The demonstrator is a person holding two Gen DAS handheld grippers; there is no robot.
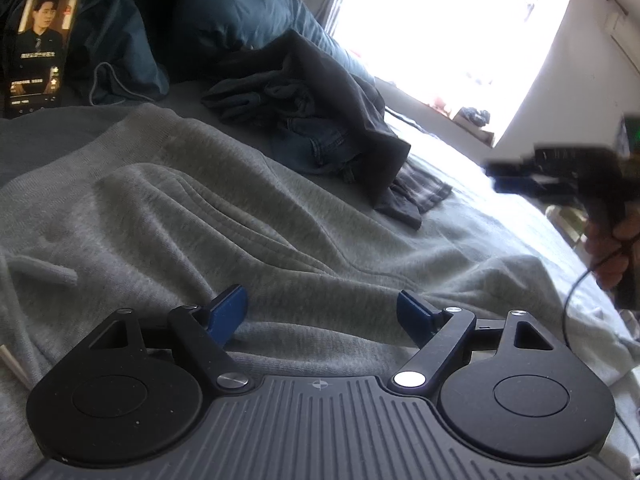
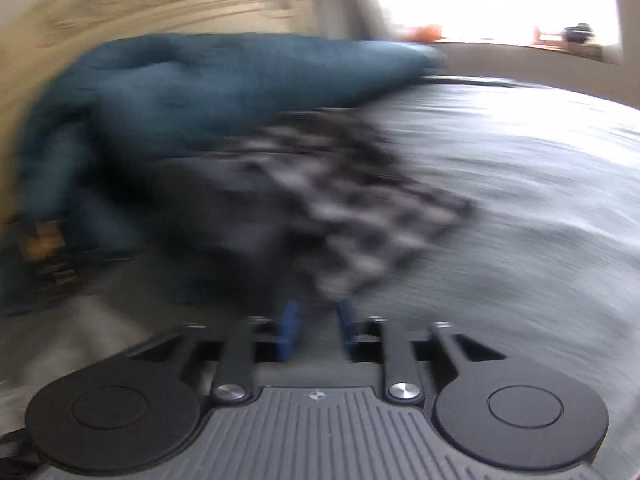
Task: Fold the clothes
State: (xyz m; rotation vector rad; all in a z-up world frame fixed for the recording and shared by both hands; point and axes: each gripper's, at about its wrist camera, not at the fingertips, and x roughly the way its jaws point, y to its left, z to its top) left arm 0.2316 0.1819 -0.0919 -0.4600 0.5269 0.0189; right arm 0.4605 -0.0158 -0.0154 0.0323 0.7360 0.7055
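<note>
Left wrist: grey sweatshirt (image 1: 208, 216) beneath wide-apart jaws, ungripped.

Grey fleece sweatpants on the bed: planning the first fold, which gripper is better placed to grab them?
Left. The left gripper hovers open over the grey fleece sweatpants; the right gripper faces the dark clothes pile.

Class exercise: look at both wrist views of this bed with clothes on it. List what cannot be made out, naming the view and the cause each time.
- Dark clothes pile, right wrist view: motion blur smears it, so separate garments are unreadable.
- Right claw, left wrist view: blurred near the frame edge; its opening is unclear there.
- Window, left wrist view: overexposed, nothing outside shows.
- Grey garment, left wrist view: the left claw body covers its near part and the frame cuts it off.
</note>
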